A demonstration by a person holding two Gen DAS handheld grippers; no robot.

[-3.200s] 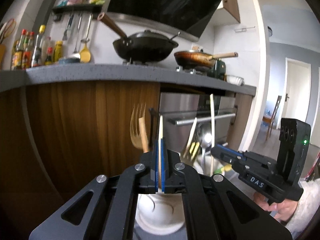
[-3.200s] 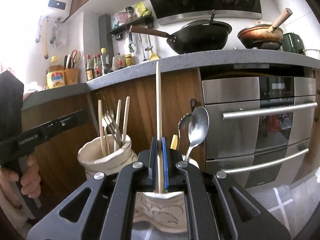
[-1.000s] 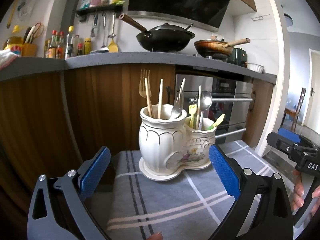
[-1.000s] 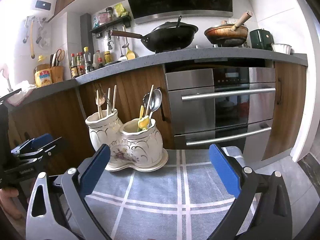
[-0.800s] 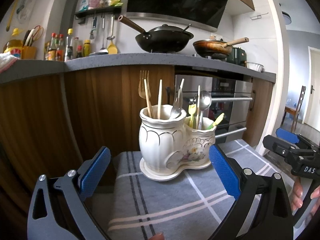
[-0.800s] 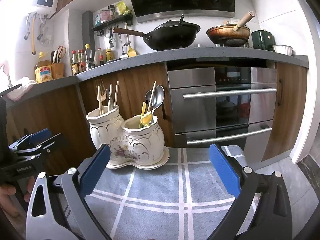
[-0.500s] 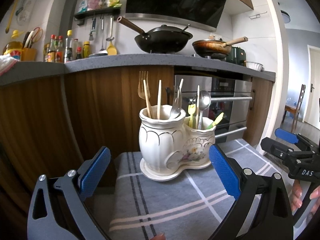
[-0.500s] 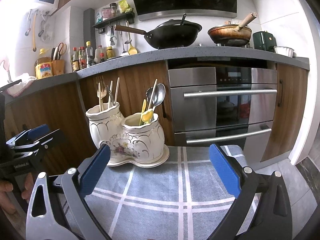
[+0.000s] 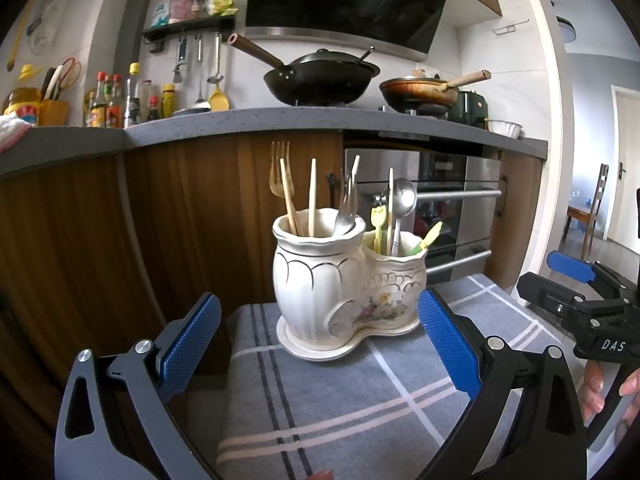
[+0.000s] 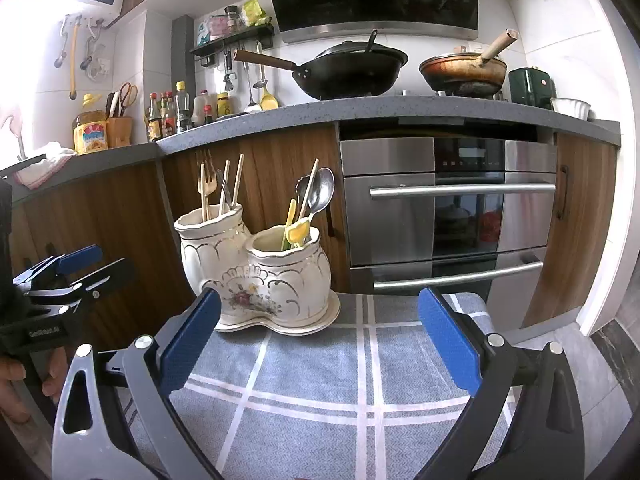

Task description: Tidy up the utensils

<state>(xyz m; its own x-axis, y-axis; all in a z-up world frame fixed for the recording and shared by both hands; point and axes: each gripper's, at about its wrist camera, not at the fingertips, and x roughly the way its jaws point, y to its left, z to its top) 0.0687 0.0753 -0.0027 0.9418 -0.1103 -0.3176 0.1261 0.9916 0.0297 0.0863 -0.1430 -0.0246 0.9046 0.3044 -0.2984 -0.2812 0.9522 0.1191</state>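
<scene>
Utensils (image 9: 344, 204) stand in holder (image 9: 344, 280), beyond both wide, empty grippers (image 9: 318, 336) (image 10: 320, 328).

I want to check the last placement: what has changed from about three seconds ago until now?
Both grippers have let go of the wooden chopsticks they held shut and drawn back from the white ceramic twin-pot utensil holder. The left gripper and the right gripper are now open and empty. One chopstick stands in the taller pot, one in the shorter pot. The holder stayed on the grey checked cloth.
</scene>
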